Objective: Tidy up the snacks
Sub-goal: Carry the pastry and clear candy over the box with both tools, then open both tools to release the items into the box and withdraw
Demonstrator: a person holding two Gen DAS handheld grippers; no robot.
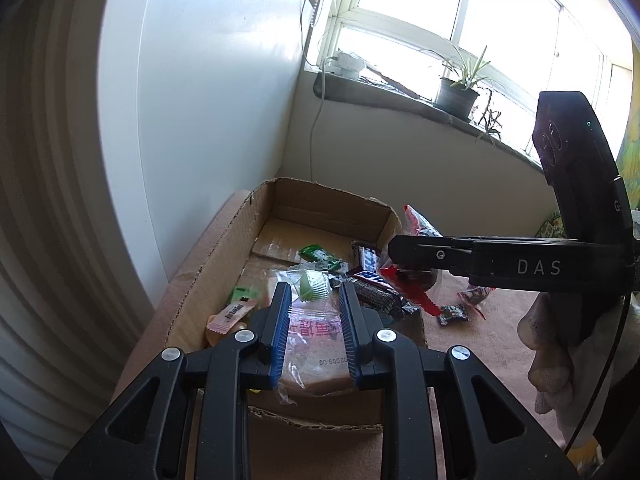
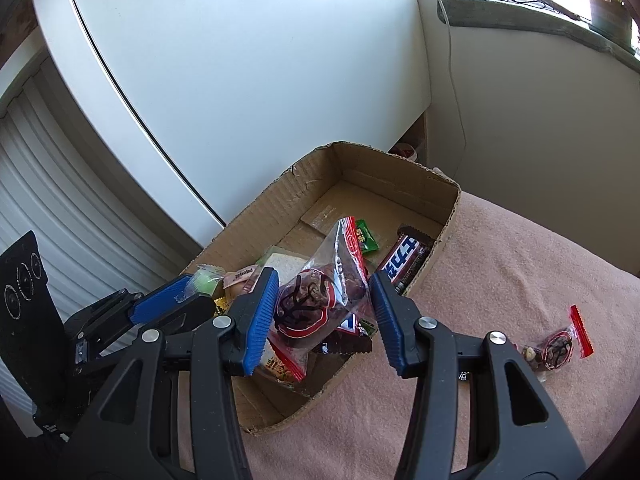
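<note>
Right gripper (image 2: 324, 300) holds a clear red-edged snack bag (image 2: 320, 292) between its pads over the cardboard box (image 2: 452, 216); left gripper (image 1: 314, 308) clamps a pink-printed packet (image 1: 316, 340).

A big bright window (image 1: 460, 12) and a potted plant (image 1: 458, 94) sit far past the jaws; a white wall (image 2: 260, 60) is nearer.

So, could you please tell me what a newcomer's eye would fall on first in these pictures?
The open brown cardboard box on the pink cloth, scattered with wrapped snacks, draws the eye first. Over it, the right gripper carries a clear packet with red trim and a dark treat, while the left gripper holds a clear packet with a tan cake. One similar red-trimmed packet lies outside on the cloth.
</note>
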